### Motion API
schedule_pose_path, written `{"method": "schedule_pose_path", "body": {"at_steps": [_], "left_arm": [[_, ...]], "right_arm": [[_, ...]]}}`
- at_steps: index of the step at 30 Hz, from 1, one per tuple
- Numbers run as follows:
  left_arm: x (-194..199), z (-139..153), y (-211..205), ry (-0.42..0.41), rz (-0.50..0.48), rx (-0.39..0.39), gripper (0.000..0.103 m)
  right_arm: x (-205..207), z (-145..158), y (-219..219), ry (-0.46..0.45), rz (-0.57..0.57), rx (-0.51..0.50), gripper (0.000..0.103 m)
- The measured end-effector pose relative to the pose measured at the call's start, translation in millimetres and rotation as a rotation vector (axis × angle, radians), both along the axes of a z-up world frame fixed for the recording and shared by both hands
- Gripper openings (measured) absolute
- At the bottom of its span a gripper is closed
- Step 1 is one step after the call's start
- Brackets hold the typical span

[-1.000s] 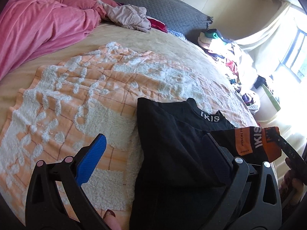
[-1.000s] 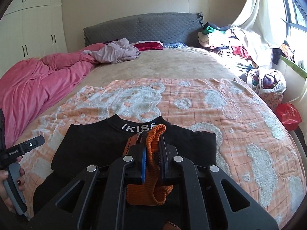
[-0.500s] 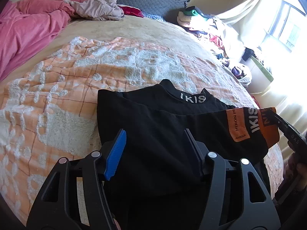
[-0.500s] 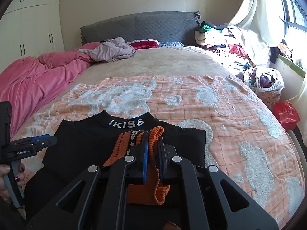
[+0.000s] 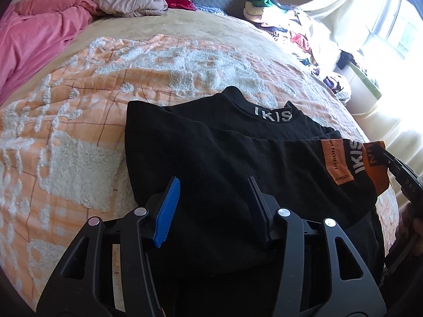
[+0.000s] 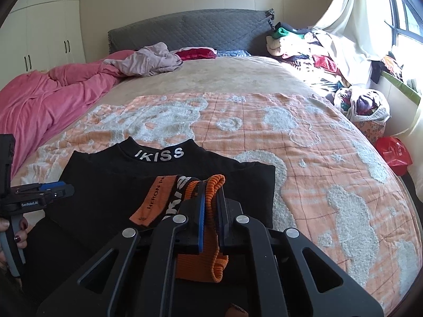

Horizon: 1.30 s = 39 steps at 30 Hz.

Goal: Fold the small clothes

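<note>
A black top [image 5: 211, 145] with "IKISS" on its collar lies flat on the orange and white blanket [image 5: 79, 121]. One sleeve is folded across its chest. My right gripper [image 6: 211, 187] is shut on that sleeve's orange ribbed cuff [image 6: 201, 266] and holds it just above the black top [image 6: 105, 179]. My left gripper [image 5: 213, 182] hovers over the top's left side. Its jaws are closing, with black cloth lying between and below them and the pads apart from it. In the left wrist view, the right gripper [image 5: 388, 158] shows at the right edge by the orange cuff [image 5: 375, 179].
A pink duvet [image 5: 34, 34] lies bunched along the bed's left side. Crumpled clothes [image 6: 153, 60] sit by the grey headboard [image 6: 190, 29]. A heap of laundry [image 6: 304, 45], a full bag [image 6: 364, 105] and a red bag [image 6: 394, 153] stand right of the bed.
My left gripper has come in from the blanket over the top's left side and its jaws have narrowed. My right gripper has sunk a little with the cuff still in it.
</note>
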State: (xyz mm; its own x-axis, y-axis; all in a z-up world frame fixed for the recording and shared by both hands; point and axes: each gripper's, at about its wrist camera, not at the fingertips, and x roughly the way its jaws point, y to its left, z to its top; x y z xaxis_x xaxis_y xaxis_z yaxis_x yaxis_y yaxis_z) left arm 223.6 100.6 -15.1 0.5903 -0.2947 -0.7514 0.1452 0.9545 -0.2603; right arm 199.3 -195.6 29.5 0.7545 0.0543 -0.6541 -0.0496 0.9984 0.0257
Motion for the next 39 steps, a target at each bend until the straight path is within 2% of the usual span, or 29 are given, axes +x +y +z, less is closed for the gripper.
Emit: {"method": "schedule_pose_path", "body": {"at_steps": [2, 6, 8, 14, 19, 21, 24, 25, 27, 29, 34, 39], "left_arm": [[0, -1, 0, 0.003, 0.000, 0.001, 0.043], [0, -2, 0, 0.002, -0.002, 0.000, 0.043], [0, -3, 0, 0.003, -0.002, 0.005, 0.043], [-1, -5, -1, 0.015, 0.003, 0.016, 0.041], [-2, -10, -1, 0.036, 0.016, 0.029, 0.041], [-3, -11, -1, 0.040, 0.016, 0.039, 0.041], [-3, -12, -3, 0.044, 0.011, 0.052, 0.041], [-4, -13, -3, 0.047, 0.008, 0.057, 0.041], [-4, -14, -4, 0.049, 0.001, 0.066, 0.041], [-5, -15, -5, 0.047, 0.001, 0.072, 0.041], [-6, -14, -4, 0.050, 0.003, 0.070, 0.041], [-9, -12, -4, 0.055, 0.005, 0.068, 0.041]], "right_arm": [[1, -4, -3, 0.009, -0.009, 0.001, 0.008], [1, -13, -7, 0.023, -0.026, -0.031, 0.034], [-1, -15, -8, 0.021, -0.038, -0.042, 0.041], [-5, -26, 15, 0.068, 0.049, -0.033, 0.041], [-7, -34, 47, 0.139, 0.196, 0.026, 0.049], [-7, -39, 56, 0.163, 0.222, 0.011, 0.051], [-2, -54, 56, 0.241, 0.193, -0.059, 0.053], [-1, -60, 50, 0.260, 0.167, -0.063, 0.058], [-1, -65, 32, 0.279, 0.137, 0.013, 0.062], [-3, -65, 26, 0.278, 0.133, 0.029, 0.062], [-11, -67, 31, 0.248, 0.122, -0.019, 0.062], [-10, -63, 24, 0.249, 0.118, 0.021, 0.063]]}}
